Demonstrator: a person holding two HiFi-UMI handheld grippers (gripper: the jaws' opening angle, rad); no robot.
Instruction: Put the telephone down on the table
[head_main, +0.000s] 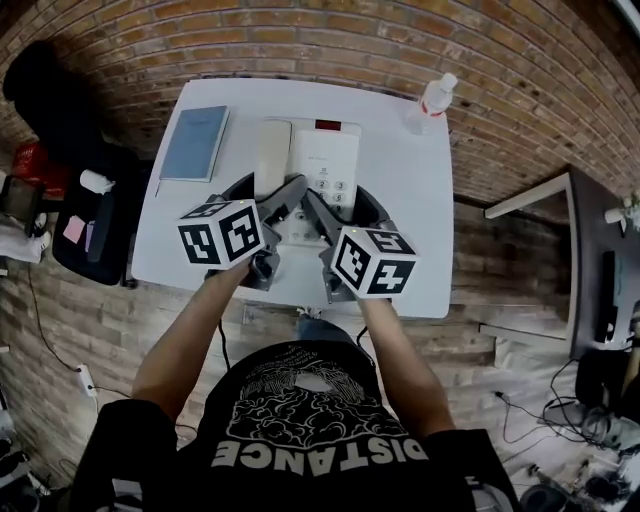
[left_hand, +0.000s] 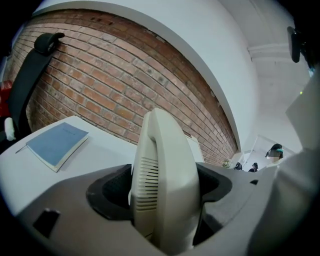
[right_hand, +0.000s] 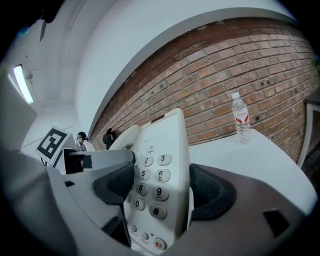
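A cream telephone (head_main: 328, 160) with a grey keypad is held over the white table (head_main: 415, 235), its handset (head_main: 270, 155) lying in the cradle on its left side. My left gripper (head_main: 266, 197) is shut on the handset (left_hand: 165, 185), whose slotted earpiece end fills the space between the pads. My right gripper (head_main: 345, 207) is shut on the telephone's body (right_hand: 157, 190), clamped across the keypad. I cannot tell whether the telephone's underside touches the table. The left gripper's jaw and marker cube (right_hand: 52, 145) show at the left of the right gripper view.
A blue notebook (head_main: 195, 142) lies at the table's far left corner, also seen in the left gripper view (left_hand: 56, 144). A clear water bottle (head_main: 430, 103) stands at the far right corner (right_hand: 241, 120). A black chair (head_main: 60, 110) stands left of the table, and a brick wall (left_hand: 110, 95) runs behind it.
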